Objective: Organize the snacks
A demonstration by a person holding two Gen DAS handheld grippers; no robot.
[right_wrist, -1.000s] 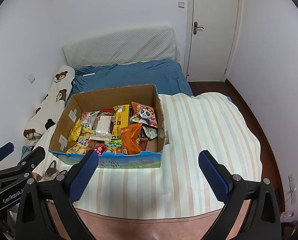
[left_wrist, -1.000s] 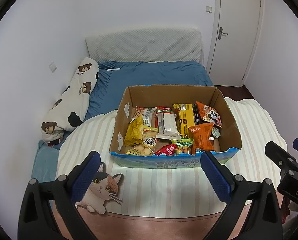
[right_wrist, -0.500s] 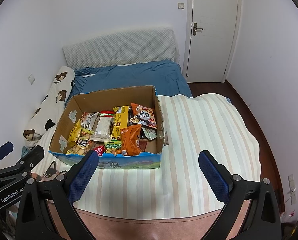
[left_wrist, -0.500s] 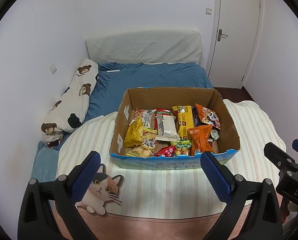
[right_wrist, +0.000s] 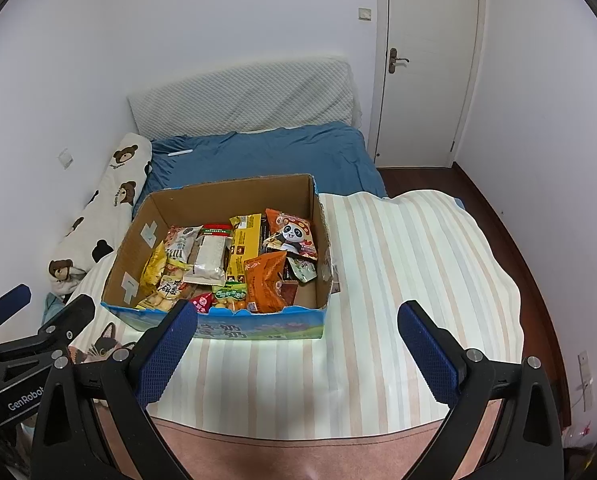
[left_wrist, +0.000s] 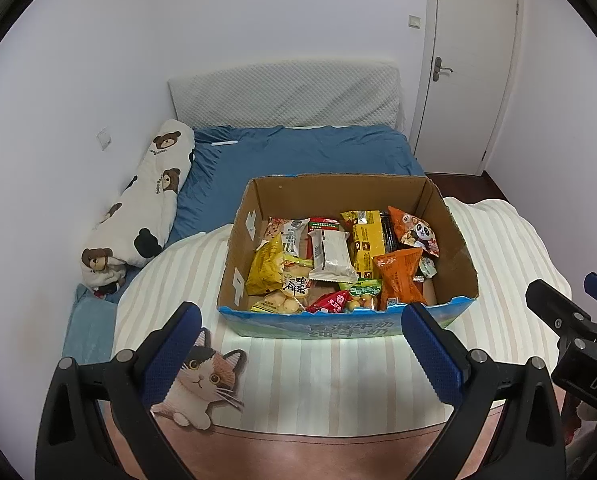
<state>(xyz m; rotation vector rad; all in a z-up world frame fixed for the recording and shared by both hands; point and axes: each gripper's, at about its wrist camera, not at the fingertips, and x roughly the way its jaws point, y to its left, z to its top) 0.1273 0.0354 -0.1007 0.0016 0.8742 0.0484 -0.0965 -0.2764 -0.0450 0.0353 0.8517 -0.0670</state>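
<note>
The left gripper (left_wrist: pixel 300 344) is held level on the near side, its two blue-padded fingers (left_wrist: pixel 170 354) spread wide apart with nothing between them. The right gripper (right_wrist: pixel 296 344) sits just beside it on the right, at about the same height, and its blue-padded fingers (right_wrist: pixel 428 354) are likewise spread wide and empty. Each one shows at the edge of the other's view: the right gripper's black frame at the right, the left one's at the left.
</note>
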